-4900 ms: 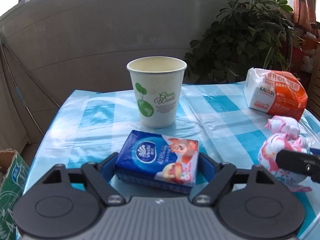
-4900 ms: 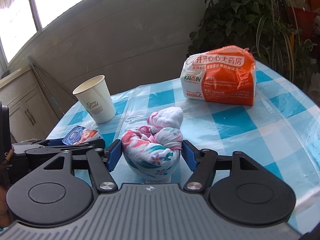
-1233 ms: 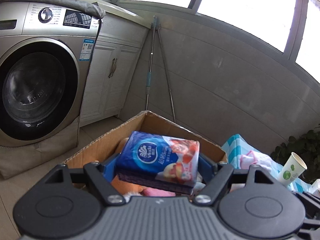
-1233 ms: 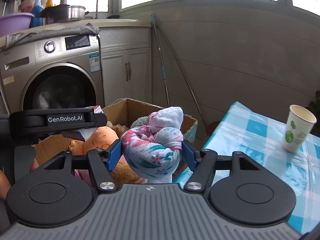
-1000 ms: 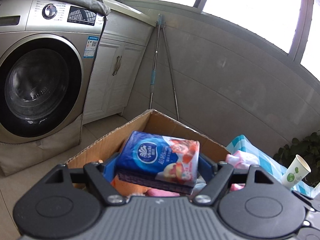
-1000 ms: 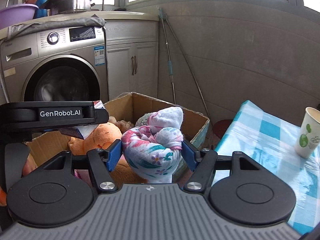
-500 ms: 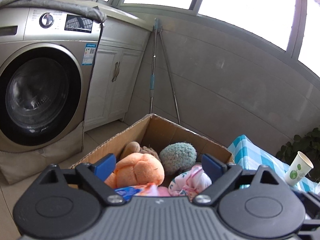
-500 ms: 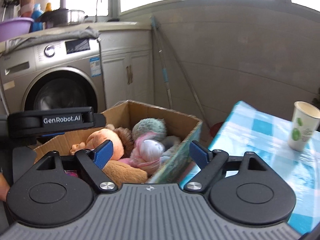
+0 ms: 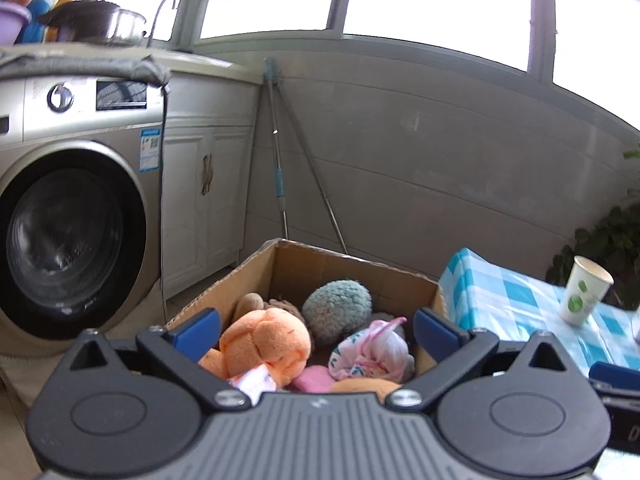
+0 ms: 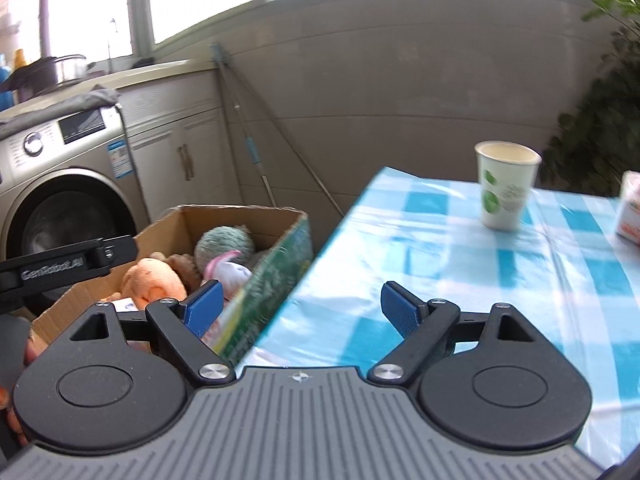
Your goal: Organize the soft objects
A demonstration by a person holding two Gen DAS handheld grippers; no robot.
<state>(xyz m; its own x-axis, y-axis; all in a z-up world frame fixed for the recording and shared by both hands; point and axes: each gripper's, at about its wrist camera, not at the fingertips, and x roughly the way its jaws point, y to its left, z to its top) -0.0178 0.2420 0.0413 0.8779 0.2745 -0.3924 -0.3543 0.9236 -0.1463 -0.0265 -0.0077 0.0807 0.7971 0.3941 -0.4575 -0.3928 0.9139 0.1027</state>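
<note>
The left gripper [image 9: 316,330] was opening wide, empty, above the cardboard box [image 9: 352,270] where the floral cloth bundle [image 9: 370,354] lay among plush toys. The right gripper [image 10: 302,308] gaped empty over the checked counter [image 10: 440,240] edge beside the box.

A washing machine [image 9: 68,216] (silver-fronted) stands beside white cabinets [image 9: 208,192] under bright windows [image 9: 436,4].

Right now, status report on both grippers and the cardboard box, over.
Left gripper opening, nothing between its pads. Right gripper open, empty. Brown cardboard box holds orange plush toy, floral cloth bundle. Nothing in the way.
</note>
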